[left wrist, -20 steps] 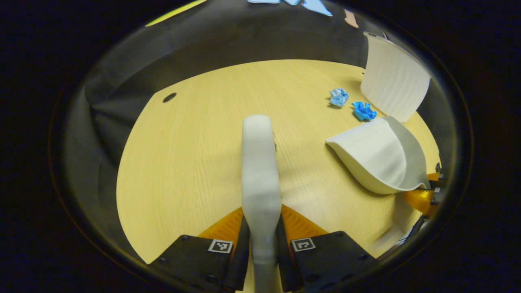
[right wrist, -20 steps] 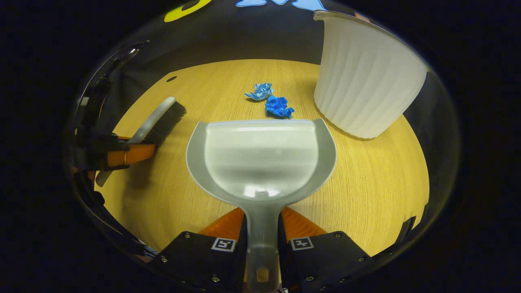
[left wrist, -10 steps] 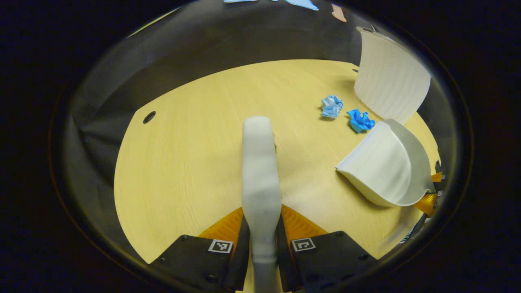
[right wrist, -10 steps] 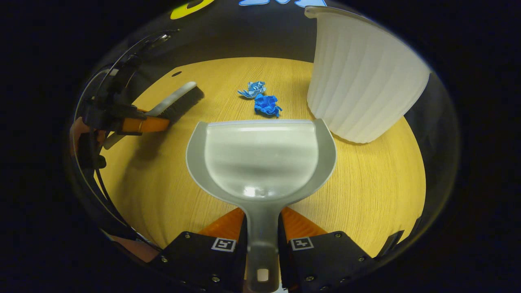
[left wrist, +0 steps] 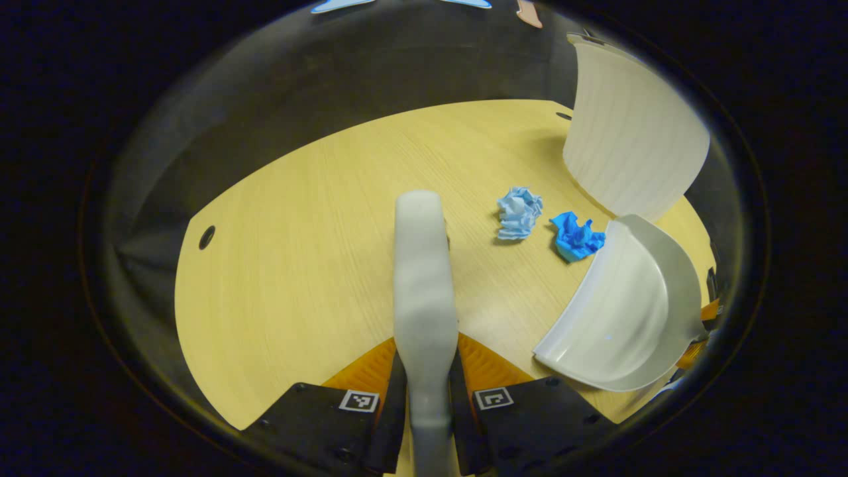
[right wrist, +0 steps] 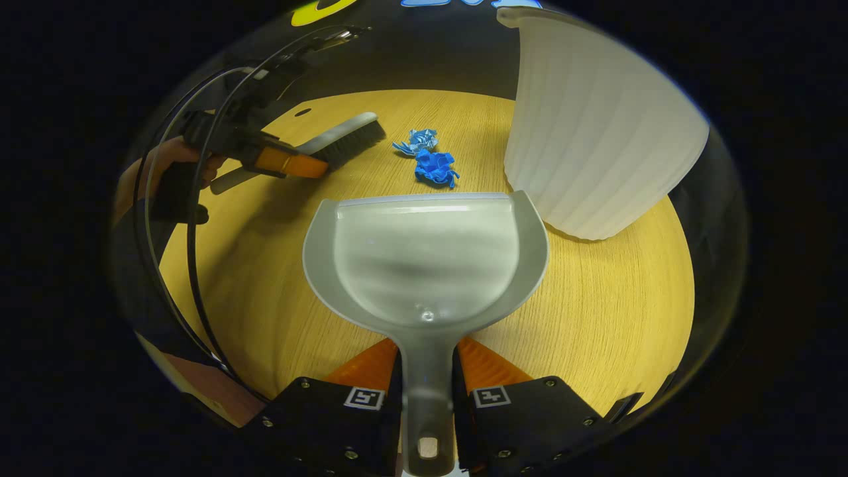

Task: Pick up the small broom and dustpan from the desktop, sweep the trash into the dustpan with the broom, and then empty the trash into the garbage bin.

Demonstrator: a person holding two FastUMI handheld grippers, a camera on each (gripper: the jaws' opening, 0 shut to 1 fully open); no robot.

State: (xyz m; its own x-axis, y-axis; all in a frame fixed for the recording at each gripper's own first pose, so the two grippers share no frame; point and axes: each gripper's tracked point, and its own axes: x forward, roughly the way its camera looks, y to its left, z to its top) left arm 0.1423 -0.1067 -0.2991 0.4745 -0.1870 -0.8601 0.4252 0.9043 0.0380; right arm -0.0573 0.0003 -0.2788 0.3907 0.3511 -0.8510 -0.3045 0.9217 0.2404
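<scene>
Left gripper [left wrist: 427,391] clamped on broom [left wrist: 424,278] handle; right gripper [right wrist: 427,397] clamped on dustpan [right wrist: 427,258] handle. Two crumpled blue paper scraps [right wrist: 434,165] on woodgrain desktop [right wrist: 609,311] at 12 o'clock from smooth pan lip, just beyond; bristles at 10 o'clock. Ribbed white bin [right wrist: 596,132] at 2 o'clock.

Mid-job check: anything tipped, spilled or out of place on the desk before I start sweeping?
Nothing stands out. The garbage bin stands upright, two crumpled blue paper scraps lie together ahead of the dustpan, which is empty, and the broom sits beside them in the left gripper.
</scene>
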